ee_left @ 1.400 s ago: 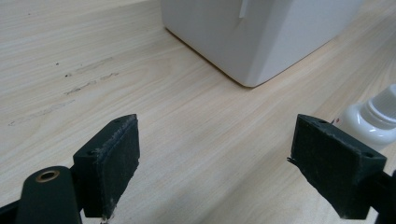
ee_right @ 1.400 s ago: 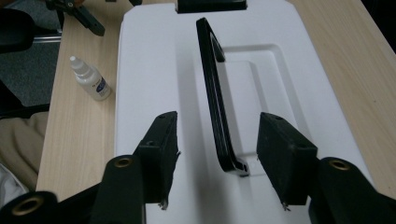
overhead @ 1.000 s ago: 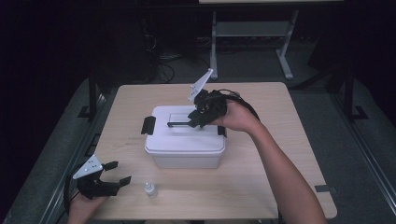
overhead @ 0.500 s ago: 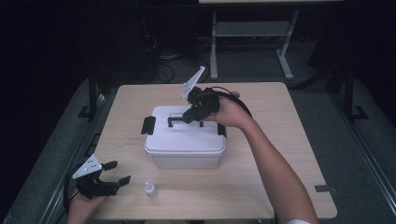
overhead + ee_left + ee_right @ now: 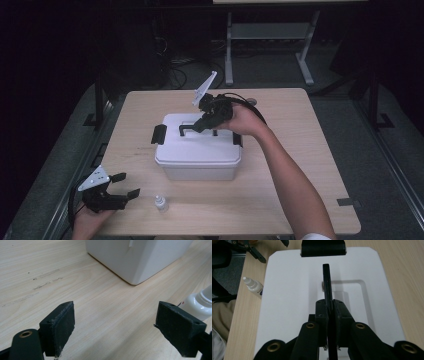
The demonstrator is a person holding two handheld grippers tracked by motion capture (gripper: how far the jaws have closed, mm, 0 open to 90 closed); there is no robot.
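Observation:
A white lidded box (image 5: 197,152) stands in the middle of the table. Its thin black handle (image 5: 189,129) is raised upright over the lid. My right gripper (image 5: 202,122) reaches in from the right and is shut on that handle (image 5: 326,277), which runs edge-on between the jaws (image 5: 330,311) above the white lid (image 5: 292,290). My left gripper (image 5: 127,186) rests near the front left edge, open (image 5: 122,330), with bare table between its pads. A small white dropper bottle (image 5: 160,203) stands just right of it, beside the right pad (image 5: 197,302).
Black latches sit at the box's left end (image 5: 159,134) and right end (image 5: 237,139). The box's corner (image 5: 140,257) lies ahead of the left gripper. The wooden table (image 5: 300,170) is bare to the right; a metal frame (image 5: 270,35) stands beyond its far edge.
My right gripper has shifted a little left over the lid, with the black handle now held upright in it. The left gripper and bottle have stayed put.

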